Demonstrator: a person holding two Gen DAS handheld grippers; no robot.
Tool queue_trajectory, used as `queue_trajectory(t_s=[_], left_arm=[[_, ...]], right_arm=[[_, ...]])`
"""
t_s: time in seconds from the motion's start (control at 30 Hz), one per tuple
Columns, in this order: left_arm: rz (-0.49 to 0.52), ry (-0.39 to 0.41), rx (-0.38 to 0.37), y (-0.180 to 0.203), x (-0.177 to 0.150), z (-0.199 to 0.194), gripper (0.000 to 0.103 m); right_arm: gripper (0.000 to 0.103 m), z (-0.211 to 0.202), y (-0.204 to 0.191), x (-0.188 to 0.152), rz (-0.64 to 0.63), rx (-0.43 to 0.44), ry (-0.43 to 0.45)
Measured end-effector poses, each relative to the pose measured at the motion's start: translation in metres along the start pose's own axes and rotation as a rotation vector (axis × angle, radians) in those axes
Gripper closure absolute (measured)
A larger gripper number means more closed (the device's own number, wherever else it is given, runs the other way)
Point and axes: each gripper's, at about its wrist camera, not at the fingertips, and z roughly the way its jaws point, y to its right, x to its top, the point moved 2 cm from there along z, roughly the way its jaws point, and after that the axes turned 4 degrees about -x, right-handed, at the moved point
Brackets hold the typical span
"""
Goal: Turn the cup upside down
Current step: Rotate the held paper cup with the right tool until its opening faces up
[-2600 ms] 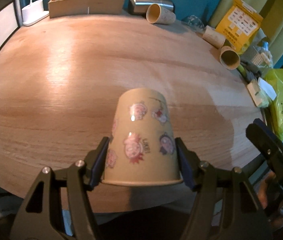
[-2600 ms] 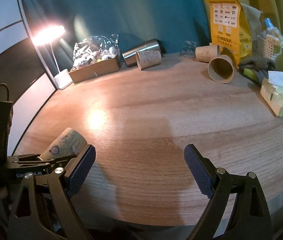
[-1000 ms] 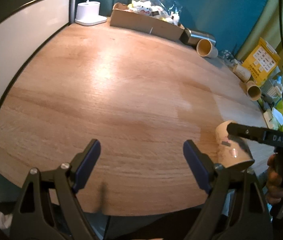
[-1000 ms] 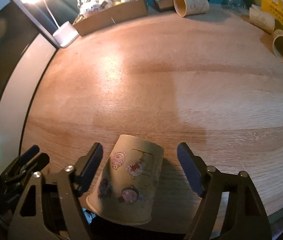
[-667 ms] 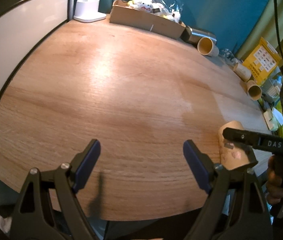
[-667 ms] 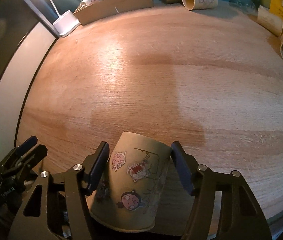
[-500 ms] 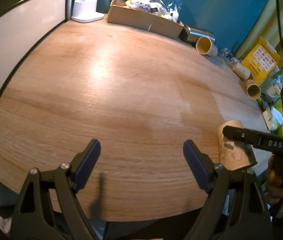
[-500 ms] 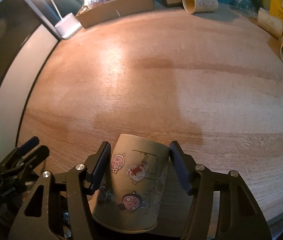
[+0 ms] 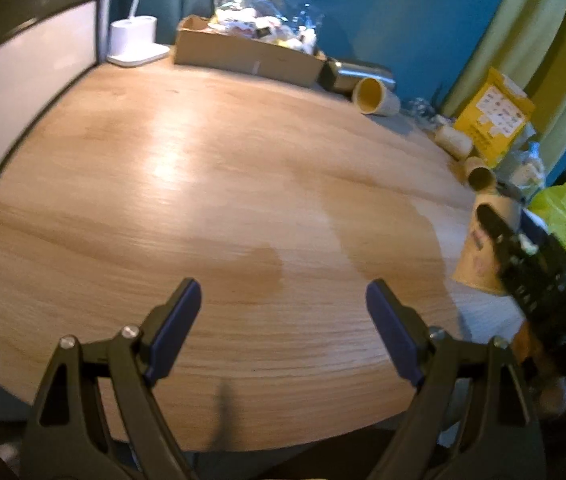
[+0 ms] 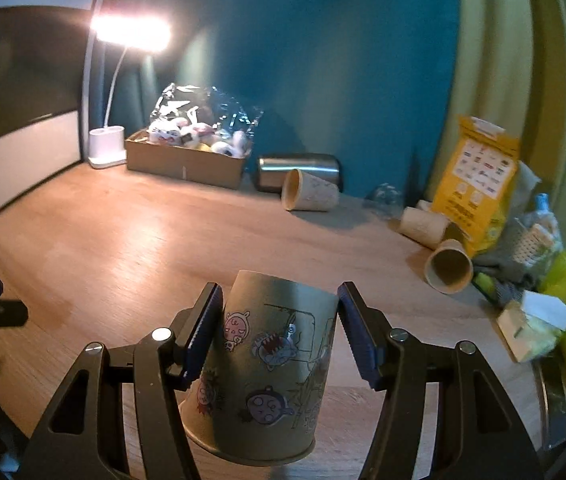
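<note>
A paper cup (image 10: 267,364) with cartoon prints is gripped between the blue pads of my right gripper (image 10: 279,336). It is mouth down and tilted, and it appears lifted off the wooden table (image 10: 123,240). In the left wrist view the same cup (image 9: 483,252) shows at the far right with the right gripper (image 9: 523,272) across it. My left gripper (image 9: 283,324) is open and empty over the table's near edge, well left of the cup.
At the back stand a cardboard box of toys (image 10: 187,156), a white lamp base (image 10: 105,152), a steel flask (image 10: 299,170) and a lying paper cup (image 10: 309,196). More lying cups (image 10: 449,266), a yellow bag (image 10: 479,192) and tissues (image 10: 531,332) crowd the right side.
My right gripper has closed on the cup and raised it, tilting up from a downward view to a level one. My left gripper stayed open and shifted slightly.
</note>
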Motion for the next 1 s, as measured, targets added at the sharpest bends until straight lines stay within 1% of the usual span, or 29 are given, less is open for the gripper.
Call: queue_trajectory(t_s=[0.07,0.13,0.23,0.33,0.4,0.5,0.67,0.77,0.87,0.93,1.0], left_arm=[[-0.002,0.005,-0.004,0.001,-0.003,0.007,0.017],[0.012,0.025,-0.02,0.004,-0.003,0.01,0.017],[0.042,0.053,-0.017,0.01,-0.001,0.014,0.017],[0.049,0.045,-0.013,0.012,0.002,0.022,0.017],[0.055,0.052,-0.02,0.013,0.003,0.024,0.017],[0.067,0.052,-0.049,0.017,0.004,0.027,0.017],[0.078,0.074,-0.079,0.022,0.003,0.03,0.017],[0.075,0.072,-0.078,0.022,0.001,0.033,0.017],[0.074,0.076,-0.083,0.023,0.0,0.035,0.017],[0.074,0.084,-0.102,0.025,0.0,0.035,0.017],[0.078,0.094,-0.1,0.026,0.0,0.035,0.017]], right_arm=[[0.04,-0.007,0.004,-0.01,0.005,-0.028,0.062],[0.04,-0.011,0.004,-0.02,-0.018,-0.076,0.114],[0.04,-0.014,0.001,-0.03,-0.043,-0.115,0.145],[0.04,-0.022,-0.003,-0.035,-0.069,-0.17,0.21],[0.04,-0.027,-0.007,-0.04,-0.074,-0.188,0.244],[0.04,-0.028,-0.008,-0.046,-0.06,-0.182,0.258],[0.04,-0.025,-0.01,-0.062,-0.024,-0.145,0.233],[0.04,-0.03,-0.013,-0.066,-0.052,-0.154,0.268],[0.04,-0.031,-0.013,-0.068,-0.038,-0.148,0.274],[0.04,-0.032,-0.012,-0.069,-0.025,-0.139,0.282],[0.04,-0.034,-0.01,-0.071,-0.019,-0.136,0.297]])
